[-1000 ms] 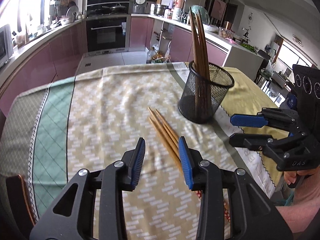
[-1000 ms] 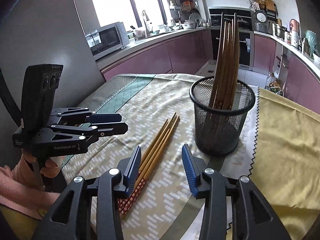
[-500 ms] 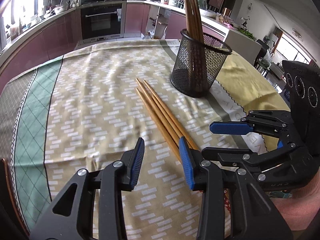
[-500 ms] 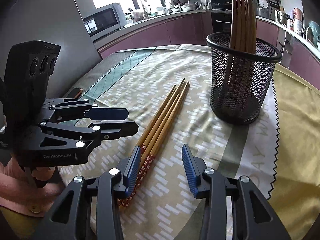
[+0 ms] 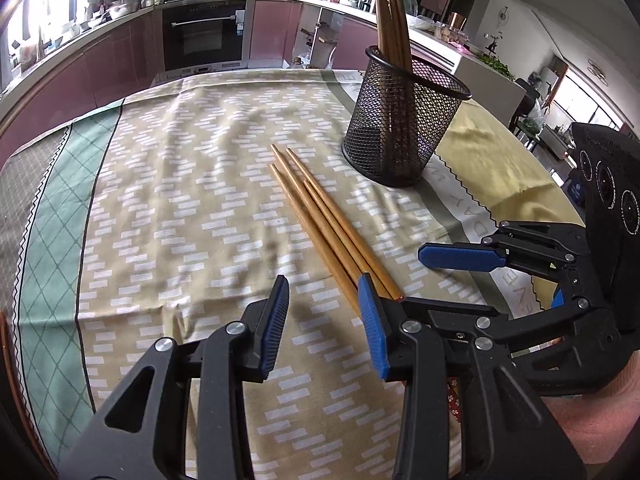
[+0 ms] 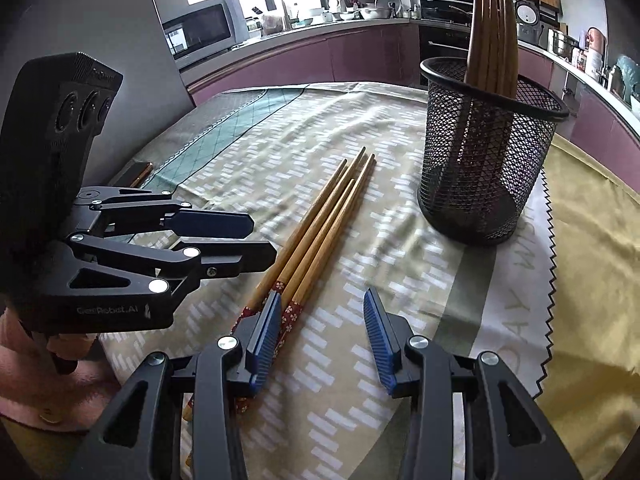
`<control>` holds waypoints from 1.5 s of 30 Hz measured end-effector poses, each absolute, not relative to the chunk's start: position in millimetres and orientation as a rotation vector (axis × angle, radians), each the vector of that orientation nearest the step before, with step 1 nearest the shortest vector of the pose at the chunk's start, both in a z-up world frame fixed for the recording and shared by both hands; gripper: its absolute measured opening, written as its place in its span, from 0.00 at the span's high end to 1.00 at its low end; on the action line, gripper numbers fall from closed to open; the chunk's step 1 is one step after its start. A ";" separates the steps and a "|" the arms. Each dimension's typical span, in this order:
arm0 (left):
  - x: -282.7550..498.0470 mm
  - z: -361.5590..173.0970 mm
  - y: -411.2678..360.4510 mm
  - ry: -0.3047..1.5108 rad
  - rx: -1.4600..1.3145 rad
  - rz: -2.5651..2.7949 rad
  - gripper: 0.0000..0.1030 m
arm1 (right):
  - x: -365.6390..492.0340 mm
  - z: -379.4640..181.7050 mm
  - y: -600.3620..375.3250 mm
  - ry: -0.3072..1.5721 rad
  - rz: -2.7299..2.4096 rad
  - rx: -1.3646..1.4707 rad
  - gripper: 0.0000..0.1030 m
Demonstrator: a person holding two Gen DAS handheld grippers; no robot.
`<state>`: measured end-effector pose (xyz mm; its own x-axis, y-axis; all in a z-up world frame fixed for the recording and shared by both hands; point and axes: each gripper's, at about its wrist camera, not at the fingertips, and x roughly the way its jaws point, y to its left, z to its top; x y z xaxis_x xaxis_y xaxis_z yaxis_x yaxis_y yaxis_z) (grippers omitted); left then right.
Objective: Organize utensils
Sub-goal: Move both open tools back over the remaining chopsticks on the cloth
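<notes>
Several wooden chopsticks (image 5: 320,216) lie side by side on the patterned tablecloth; their red flowered ends show in the right wrist view (image 6: 316,232). A black mesh cup (image 5: 404,128) stands beyond them and holds several more chopsticks upright; it also shows in the right wrist view (image 6: 488,148). My left gripper (image 5: 324,320) is open and empty, low over the near ends of the loose chopsticks. My right gripper (image 6: 320,332) is open and empty, just right of the flowered ends. Each gripper appears in the other's view, the right one (image 5: 480,276) and the left one (image 6: 244,240).
The tablecloth (image 5: 168,208) has a green band at the left and a yellow cloth (image 5: 492,160) at the right. A dark flat object (image 6: 138,172) lies near the table's far left edge. Kitchen counters and an oven (image 5: 204,36) stand beyond the table.
Both grippers have come lower and closer to the near ends of the loose chopsticks and to each other. Both stay open. The chopsticks and cup have not moved.
</notes>
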<state>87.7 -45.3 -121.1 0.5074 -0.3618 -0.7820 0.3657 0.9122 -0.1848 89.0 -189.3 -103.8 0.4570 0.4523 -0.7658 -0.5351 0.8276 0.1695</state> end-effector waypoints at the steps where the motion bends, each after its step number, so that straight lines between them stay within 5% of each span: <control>1: 88.5 -121.5 -45.8 0.944 0.005 -0.439 0.65 | 90.1 -104.8 -190.1 0.914 0.608 -0.098 0.61; 18: 94.6 -126.1 -54.3 0.969 0.040 -0.435 0.64 | 97.4 -106.0 -198.5 0.926 0.580 -0.075 0.62; 39: 104.0 -126.5 -47.4 0.996 0.055 -0.419 0.77 | 110.6 -105.9 -183.8 0.911 0.560 -0.131 0.62; 45: 108.0 -126.4 -49.8 0.992 0.063 -0.405 0.80 | 120.9 -106.9 -174.2 0.893 0.539 -0.162 0.69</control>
